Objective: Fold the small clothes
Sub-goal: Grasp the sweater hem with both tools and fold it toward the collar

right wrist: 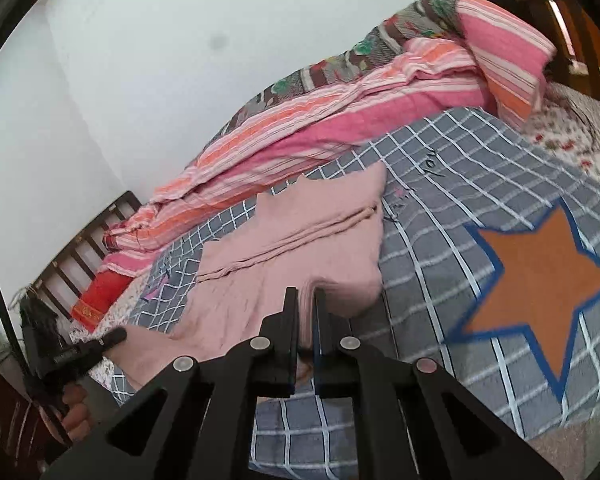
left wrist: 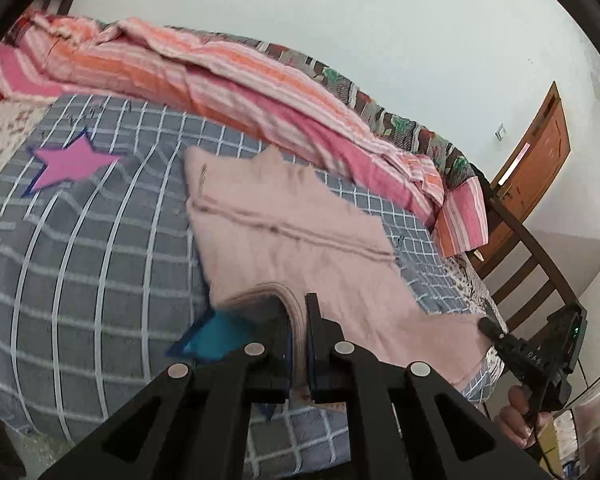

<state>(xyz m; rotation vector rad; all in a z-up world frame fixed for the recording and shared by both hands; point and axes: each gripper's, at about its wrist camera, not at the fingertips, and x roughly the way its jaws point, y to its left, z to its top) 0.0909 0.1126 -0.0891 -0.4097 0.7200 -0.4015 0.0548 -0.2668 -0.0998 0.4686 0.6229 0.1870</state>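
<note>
Pink garment point(left wrist: 300, 236), one small pale piece with stitched seams running across it, lies in the middle of the frame on the grey checked cover point(left wrist: 100, 240) of the bed, its near edge raised. The left gripper point(left wrist: 298, 308) is clenched on one folded corner of that edge; the right gripper point(right wrist: 306, 300) is clenched on the other corner. Three stars show on the cover: one pink point(left wrist: 66, 164), one blue point(left wrist: 212, 336), one orange point(right wrist: 536, 276). One striped quilt point(left wrist: 220, 68) lies bunched along the upper part of the frame.
</note>
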